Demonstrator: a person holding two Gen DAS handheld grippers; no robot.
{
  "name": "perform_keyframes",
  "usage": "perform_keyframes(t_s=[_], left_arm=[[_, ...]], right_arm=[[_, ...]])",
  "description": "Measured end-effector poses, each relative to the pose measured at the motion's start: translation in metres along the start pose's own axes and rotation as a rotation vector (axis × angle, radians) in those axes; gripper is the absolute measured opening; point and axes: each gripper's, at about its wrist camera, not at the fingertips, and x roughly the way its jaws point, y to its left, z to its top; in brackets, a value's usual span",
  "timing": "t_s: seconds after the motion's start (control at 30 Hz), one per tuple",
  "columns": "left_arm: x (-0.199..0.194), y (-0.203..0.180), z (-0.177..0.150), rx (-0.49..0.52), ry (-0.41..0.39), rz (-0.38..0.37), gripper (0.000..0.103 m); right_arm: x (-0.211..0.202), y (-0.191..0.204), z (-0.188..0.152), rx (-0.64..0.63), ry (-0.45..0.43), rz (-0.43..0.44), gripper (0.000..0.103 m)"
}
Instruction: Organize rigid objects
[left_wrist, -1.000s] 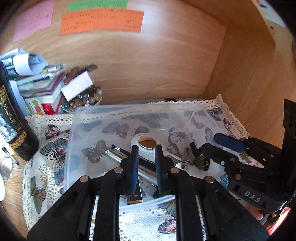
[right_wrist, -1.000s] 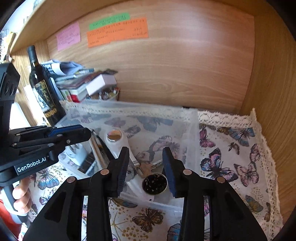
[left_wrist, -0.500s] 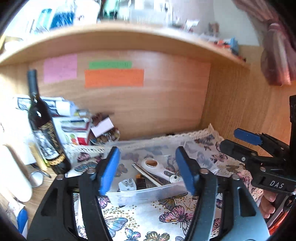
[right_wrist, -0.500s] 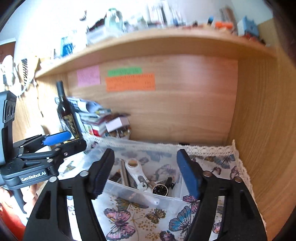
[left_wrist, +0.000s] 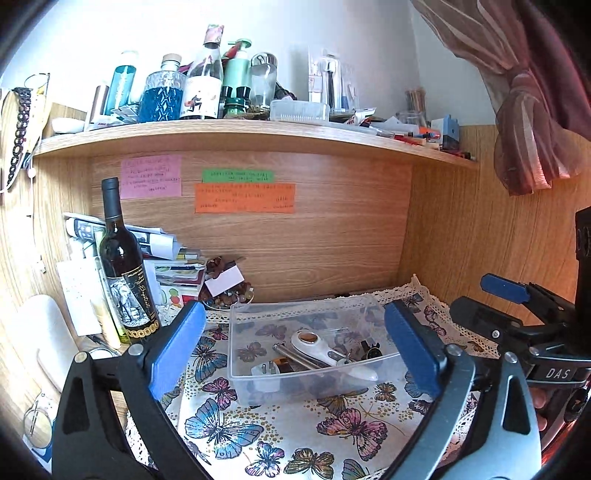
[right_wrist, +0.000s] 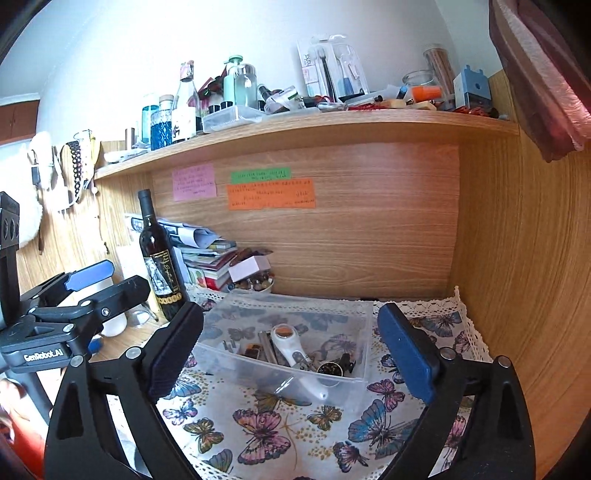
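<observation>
Clear bin (left_wrist: 314, 354) at frame centre on the butterfly-cloth bench (left_wrist: 280, 435), holding the gathered small items; left gripper (left_wrist: 291, 354) and right gripper (right_wrist: 291, 354), both wide open and empty, should stay clear above its rim.

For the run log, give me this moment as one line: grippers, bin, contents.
left gripper: open, empty | right gripper: open, empty | clear bin: on butterfly cloth | contents: white handled tool, small items
</observation>
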Motion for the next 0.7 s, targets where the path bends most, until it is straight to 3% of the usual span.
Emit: perform_keyframes(t_s=[0.7], left_arm=[[-0.0042, -0.0007, -0.0018, -0.004, -0.006, 0.011, 0.1]], right_arm=[[-0.0049, 0.0021, -0.001, -0.006, -0.008, 0.009, 0.1]])
